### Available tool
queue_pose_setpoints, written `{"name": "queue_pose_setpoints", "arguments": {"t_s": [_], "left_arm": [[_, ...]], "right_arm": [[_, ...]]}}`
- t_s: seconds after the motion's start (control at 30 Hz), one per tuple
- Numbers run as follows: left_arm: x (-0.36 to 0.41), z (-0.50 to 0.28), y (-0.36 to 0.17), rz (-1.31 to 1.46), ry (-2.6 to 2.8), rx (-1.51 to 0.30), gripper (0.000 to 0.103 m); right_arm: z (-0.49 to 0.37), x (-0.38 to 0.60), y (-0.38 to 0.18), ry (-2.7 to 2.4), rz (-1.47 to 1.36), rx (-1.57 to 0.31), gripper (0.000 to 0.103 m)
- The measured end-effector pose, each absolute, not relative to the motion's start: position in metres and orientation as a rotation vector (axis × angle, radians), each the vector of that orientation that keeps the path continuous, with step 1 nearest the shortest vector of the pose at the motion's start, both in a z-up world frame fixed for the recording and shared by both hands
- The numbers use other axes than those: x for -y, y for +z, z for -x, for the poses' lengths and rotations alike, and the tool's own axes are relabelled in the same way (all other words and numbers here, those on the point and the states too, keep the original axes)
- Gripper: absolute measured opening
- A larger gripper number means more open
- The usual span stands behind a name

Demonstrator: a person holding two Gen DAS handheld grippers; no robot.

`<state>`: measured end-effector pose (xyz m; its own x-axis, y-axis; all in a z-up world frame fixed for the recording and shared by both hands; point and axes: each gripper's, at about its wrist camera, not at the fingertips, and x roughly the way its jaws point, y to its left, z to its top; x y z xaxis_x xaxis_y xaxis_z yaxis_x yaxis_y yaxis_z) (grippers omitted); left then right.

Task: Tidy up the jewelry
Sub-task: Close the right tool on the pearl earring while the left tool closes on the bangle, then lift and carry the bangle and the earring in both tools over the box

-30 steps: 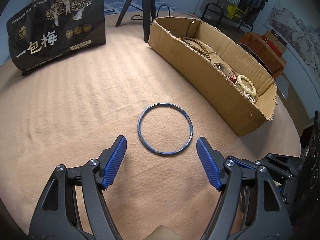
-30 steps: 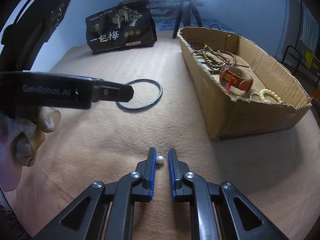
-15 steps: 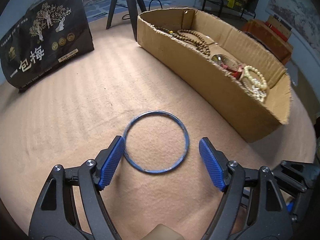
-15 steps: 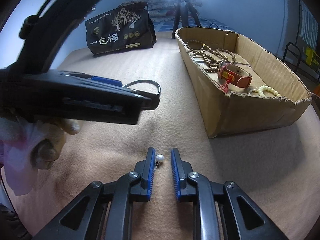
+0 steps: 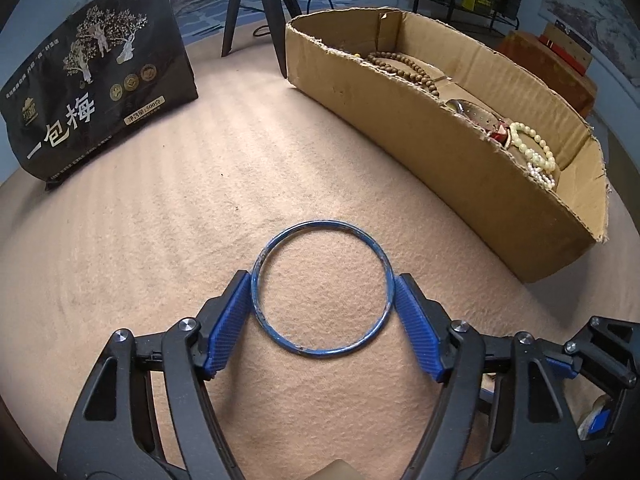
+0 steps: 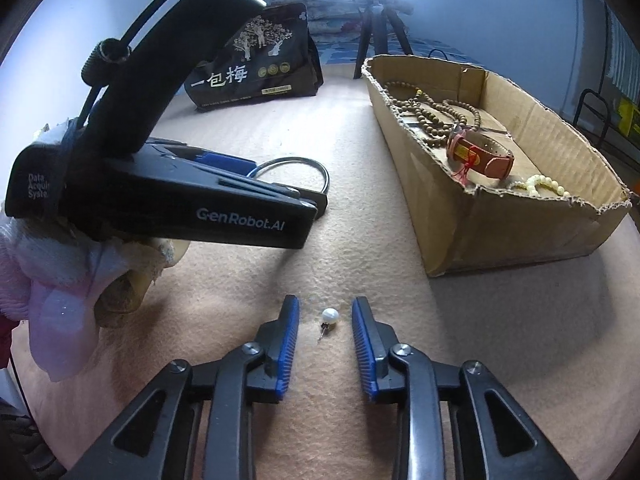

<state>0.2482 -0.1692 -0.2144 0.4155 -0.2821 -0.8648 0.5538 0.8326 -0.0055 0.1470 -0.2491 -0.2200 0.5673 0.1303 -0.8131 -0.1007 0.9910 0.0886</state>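
Observation:
A blue bangle point(image 5: 376, 248) lies flat on the beige cloth, and part of it shows in the right wrist view point(image 6: 316, 166). My left gripper point(image 5: 322, 308) straddles it, with both blue pads touching the ring's sides. My right gripper point(image 6: 325, 344) is open, with a small pearl earring point(image 6: 329, 315) lying loose on the cloth between its pads. The cardboard box point(image 5: 460, 152) at the right, also in the right wrist view point(image 6: 500, 216), holds brown bead strands point(image 6: 432, 120), a red-brown leather watch point(image 6: 484, 156) and cream bead bracelets point(image 5: 536, 148).
A black printed bag point(image 5: 92, 96) stands at the back left. Tripod legs point(image 5: 260, 4) stand behind the box. The left gripper body and the gloved hand point(image 6: 168, 200) fill the left of the right wrist view. A wooden cabinet point(image 5: 552, 68) stands beyond the table at right.
My left gripper moved forward over the bangle and closed until its pads touch the ring. My right gripper opened wider, leaving the pearl earring loose on the cloth.

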Motion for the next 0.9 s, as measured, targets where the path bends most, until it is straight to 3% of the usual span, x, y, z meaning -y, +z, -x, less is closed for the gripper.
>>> {"name": "queue_pose_setpoints", "arguments": {"t_s": [0.17, 0.27, 0.33, 0.4, 0.9], "left_arm": [[0.169, -0.245, -0.213, -0.305, -0.544, -1.003, 0.074], [0.166, -0.244, -0.212, -0.302, -0.545, -1.001, 0.074], [0.165, -0.243, -0.211, -0.302, -0.543, -0.997, 0.074], [0.163, -0.241, -0.209, -0.302, -0.540, -0.992, 0.074], [0.147, -0.237, -0.149, -0.199, -0.519, -0.895, 0.074]], "right_arm": [[-0.146, 0.252, -0.220, 0.150, -0.055, -0.954, 0.028], [-0.146, 0.250, -0.221, 0.139, -0.038, -0.957, 0.021], [-0.147, 0.248, -0.221, 0.134, -0.026, -0.960, 0.009], [-0.148, 0.247, -0.220, 0.126, -0.012, -0.962, 0.006], [-0.136, 0.250, -0.167, 0.149, 0.000, -0.878, 0.006]]}}
